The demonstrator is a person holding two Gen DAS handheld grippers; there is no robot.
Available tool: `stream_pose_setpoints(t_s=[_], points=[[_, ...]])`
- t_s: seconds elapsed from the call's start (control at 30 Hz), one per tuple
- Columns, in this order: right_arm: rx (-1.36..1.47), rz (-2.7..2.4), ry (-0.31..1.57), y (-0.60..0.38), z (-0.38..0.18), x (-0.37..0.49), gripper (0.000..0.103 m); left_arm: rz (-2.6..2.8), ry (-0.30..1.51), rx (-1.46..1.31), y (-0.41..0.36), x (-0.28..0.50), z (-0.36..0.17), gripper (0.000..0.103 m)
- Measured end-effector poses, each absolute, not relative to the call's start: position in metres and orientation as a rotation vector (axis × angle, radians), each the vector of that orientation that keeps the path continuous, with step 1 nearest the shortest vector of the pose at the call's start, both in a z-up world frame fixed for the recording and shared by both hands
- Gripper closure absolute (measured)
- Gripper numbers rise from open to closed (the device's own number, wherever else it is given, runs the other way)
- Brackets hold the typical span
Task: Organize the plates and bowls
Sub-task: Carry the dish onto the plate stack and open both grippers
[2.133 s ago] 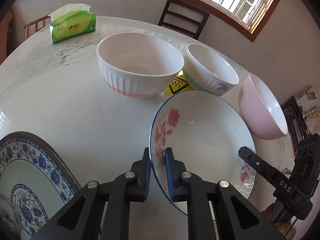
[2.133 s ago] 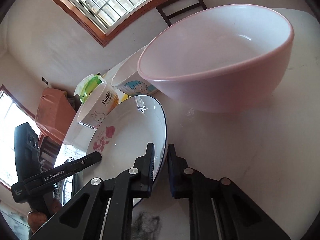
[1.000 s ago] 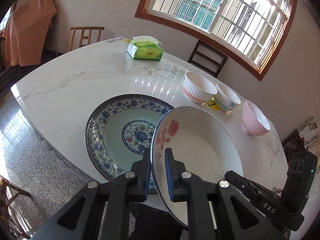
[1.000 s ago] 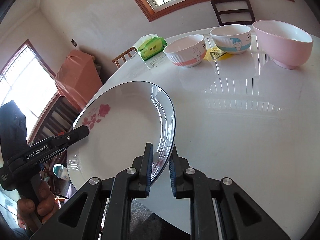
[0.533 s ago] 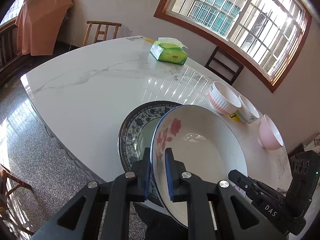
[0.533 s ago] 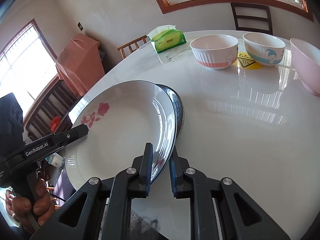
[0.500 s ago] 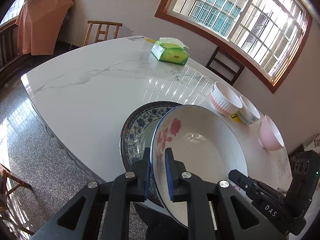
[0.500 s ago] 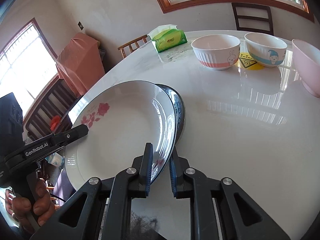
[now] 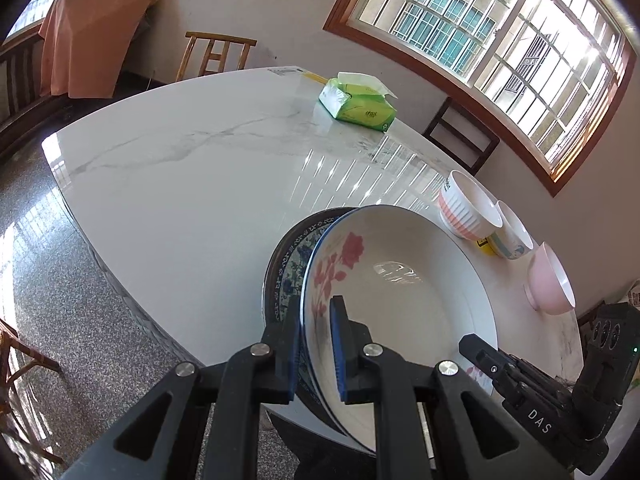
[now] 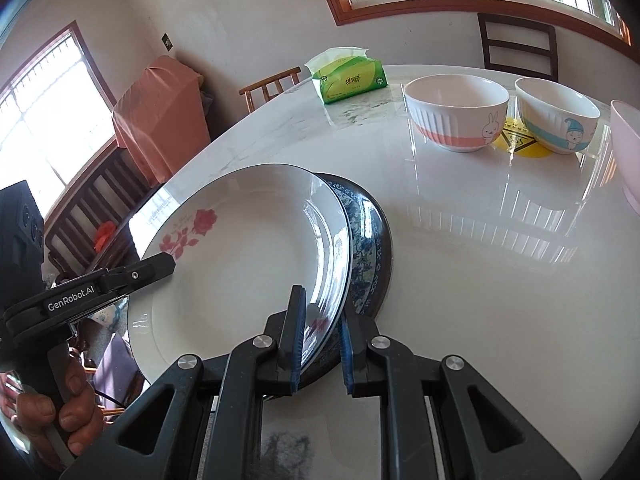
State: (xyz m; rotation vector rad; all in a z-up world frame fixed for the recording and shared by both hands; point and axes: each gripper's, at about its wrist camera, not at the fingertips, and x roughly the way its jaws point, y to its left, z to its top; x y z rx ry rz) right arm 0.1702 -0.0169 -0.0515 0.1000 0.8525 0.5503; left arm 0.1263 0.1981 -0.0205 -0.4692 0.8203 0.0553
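Note:
A white plate with red roses (image 9: 404,292) (image 10: 240,264) hangs tilted just over a blue-patterned plate (image 9: 286,264) (image 10: 370,248) that lies near the table's front edge. My left gripper (image 9: 314,344) is shut on the rose plate's near rim. My right gripper (image 10: 320,340) is shut on the opposite rim. Three bowls stand in a row at the back right: a ribbed rabbit bowl (image 9: 466,208) (image 10: 456,114), a blue-banded cartoon bowl (image 9: 514,236) (image 10: 558,120) and a pink bowl (image 9: 550,284) (image 10: 626,152).
A green tissue pack (image 9: 358,106) (image 10: 348,76) sits at the far side of the white marble table (image 9: 192,168) (image 10: 480,260). A yellow sticker (image 10: 516,140) lies between two bowls. Wooden chairs (image 9: 216,54) stand around the table. A hand (image 10: 60,412) holds the left gripper's handle.
Both grippers have carried the rose plate from beside the bowls across to the blue-patterned plate and lowered it, so it now covers most of that plate.

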Motion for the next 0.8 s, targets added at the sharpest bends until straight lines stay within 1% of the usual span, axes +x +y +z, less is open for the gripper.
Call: stream_pose_setpoints(t_s=[0.8], points=[[0.022, 0.54, 0.787, -0.004, -0.055, 0.173, 0.087, 0.051, 0.84, -0.486, 0.204, 0.139, -0.035, 0.09]])
